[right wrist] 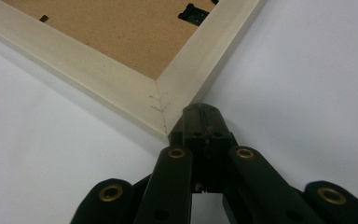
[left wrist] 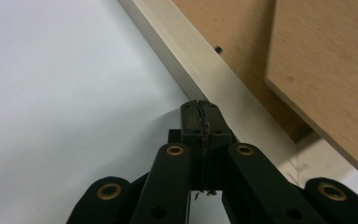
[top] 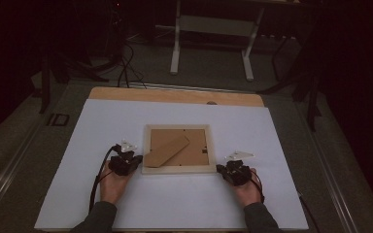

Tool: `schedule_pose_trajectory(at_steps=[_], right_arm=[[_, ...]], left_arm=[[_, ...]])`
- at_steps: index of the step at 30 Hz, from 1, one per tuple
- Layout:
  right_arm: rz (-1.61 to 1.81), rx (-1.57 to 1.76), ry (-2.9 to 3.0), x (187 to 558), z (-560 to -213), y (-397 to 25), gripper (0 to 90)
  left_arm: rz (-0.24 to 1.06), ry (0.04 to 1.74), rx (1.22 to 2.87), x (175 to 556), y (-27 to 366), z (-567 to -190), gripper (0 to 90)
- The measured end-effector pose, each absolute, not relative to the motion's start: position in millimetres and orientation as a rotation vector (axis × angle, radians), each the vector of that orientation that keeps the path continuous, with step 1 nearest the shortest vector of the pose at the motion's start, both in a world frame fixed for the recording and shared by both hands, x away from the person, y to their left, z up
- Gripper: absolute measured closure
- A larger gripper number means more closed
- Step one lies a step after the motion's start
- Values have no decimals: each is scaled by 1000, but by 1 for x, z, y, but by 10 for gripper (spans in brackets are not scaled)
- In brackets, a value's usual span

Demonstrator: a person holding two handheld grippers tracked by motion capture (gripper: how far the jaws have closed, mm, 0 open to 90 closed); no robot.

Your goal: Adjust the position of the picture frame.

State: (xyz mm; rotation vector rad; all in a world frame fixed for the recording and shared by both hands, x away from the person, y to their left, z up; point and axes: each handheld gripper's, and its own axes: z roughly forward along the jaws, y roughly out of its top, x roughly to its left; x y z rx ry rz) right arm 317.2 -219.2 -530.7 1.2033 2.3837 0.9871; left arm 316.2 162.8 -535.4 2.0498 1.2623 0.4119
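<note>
From above, one picture frame [top: 178,148] lies back-up mid-counter [top: 102,131], one prop stand on its backing, my two grippers at its near corners. My left gripper [left wrist: 199,106] has its fingers pressed together, empty, against the frame's edge. My right gripper [right wrist: 200,111], fingers likewise closed on nothing, touches the frame's corner.

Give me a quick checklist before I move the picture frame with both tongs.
1. Picture frame flat, back side up on the white sheet: ok.
2. Left tongs shut, tip at the frame's near left edge: ok.
3. Right tongs shut, tip at the near right corner: ok.
4. Tips actually touching the wood: cannot tell.
5. Stand flap folded flat against the backing: not ok; it looks raised in the left gripper view.
</note>
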Motion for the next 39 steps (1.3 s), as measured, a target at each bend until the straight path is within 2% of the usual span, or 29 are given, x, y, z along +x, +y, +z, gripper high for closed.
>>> schedule_pose_trajectory(at_steps=[10,39], right_arm=[[984,1195,2390,317,-531,-219,900],[1029,1268,2344,321,-533,-226,900]], left_arm=[[416,1233,2124,302,160,-531,900],[453,1252,2052,319,153,-536,900]])
